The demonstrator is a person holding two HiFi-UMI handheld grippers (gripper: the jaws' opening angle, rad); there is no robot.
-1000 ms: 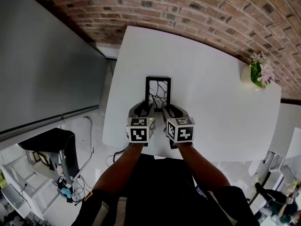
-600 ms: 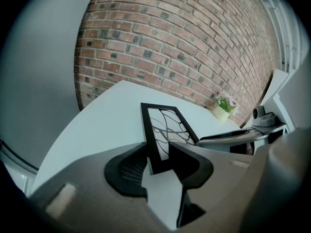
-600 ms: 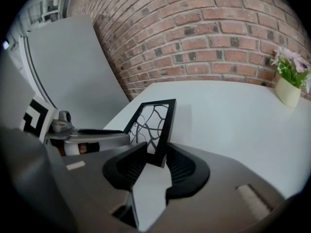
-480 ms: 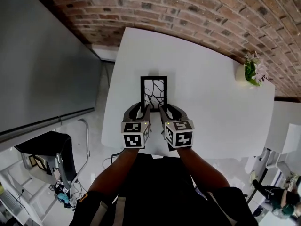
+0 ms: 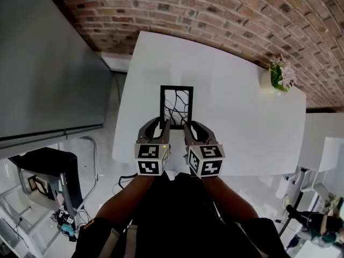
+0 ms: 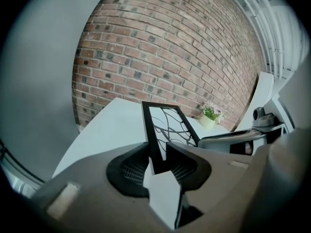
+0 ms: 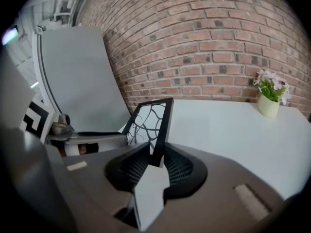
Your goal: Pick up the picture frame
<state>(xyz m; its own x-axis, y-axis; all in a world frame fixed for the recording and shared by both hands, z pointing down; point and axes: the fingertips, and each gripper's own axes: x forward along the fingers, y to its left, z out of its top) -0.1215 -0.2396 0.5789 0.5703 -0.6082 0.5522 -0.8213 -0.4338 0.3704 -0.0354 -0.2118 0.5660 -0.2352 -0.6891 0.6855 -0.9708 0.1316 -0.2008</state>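
We grip the black picture frame (image 5: 176, 105) by its two side bars, near the bottom, over the white table (image 5: 236, 117) and seemingly lifted clear of it. The jaws of the left gripper (image 6: 158, 154) and right gripper (image 7: 156, 154) have just been closing and now pinch the thin bars. We should probably raise both hands evenly to avoid twisting the frame.

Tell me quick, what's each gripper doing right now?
Left gripper: jaws have just been closing, now gripping the picture frame's left side.
Right gripper: jaws have just been closing, gripping its right side.
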